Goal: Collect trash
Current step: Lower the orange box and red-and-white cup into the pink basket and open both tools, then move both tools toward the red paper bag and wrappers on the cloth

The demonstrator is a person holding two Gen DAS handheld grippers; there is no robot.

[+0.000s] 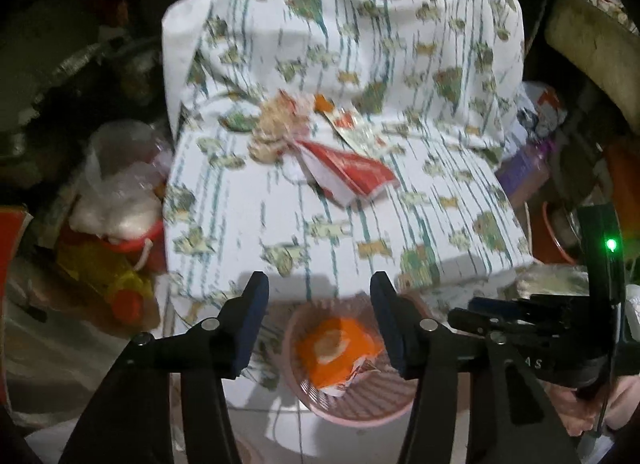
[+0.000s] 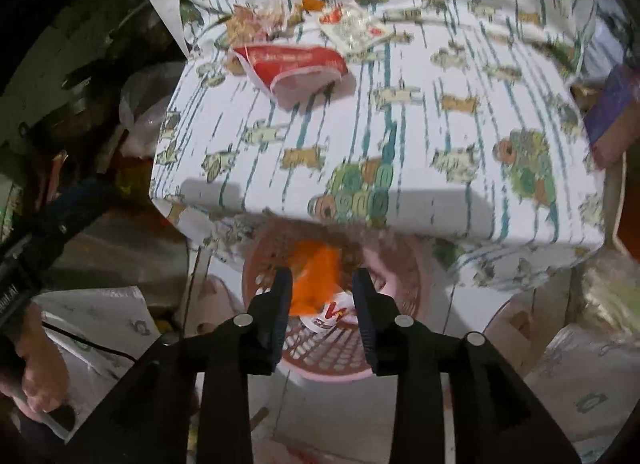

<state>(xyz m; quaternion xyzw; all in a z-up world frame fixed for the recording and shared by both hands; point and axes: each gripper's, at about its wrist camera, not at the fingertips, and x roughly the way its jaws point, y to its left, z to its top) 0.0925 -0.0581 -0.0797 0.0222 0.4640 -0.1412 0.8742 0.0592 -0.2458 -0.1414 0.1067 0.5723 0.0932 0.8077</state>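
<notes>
Your left gripper hangs over the pink basket with its jaws spread wide and nothing between the pads; through the gap you see an orange wrapper lying in the basket, apart from both fingers; your right gripper is over the same basket, jaws parted more narrowly, and the orange wrapper with a white scrap with red print sits below the gap, though the pads do not press on either; the basket stands on the floor just in front of a table draped in a white patterned cloth; up on that cloth more trash waits, well apart from both grippers: a crumpled red and white packet, a tan crinkled wrapper touching its far end, and a clear sachet with red print just beside them; the right wrist view shows the same red packet and sachet near the far edge of the cloth; to the left of the table a clear plastic bag rests on cluttered items, blurred.
</notes>
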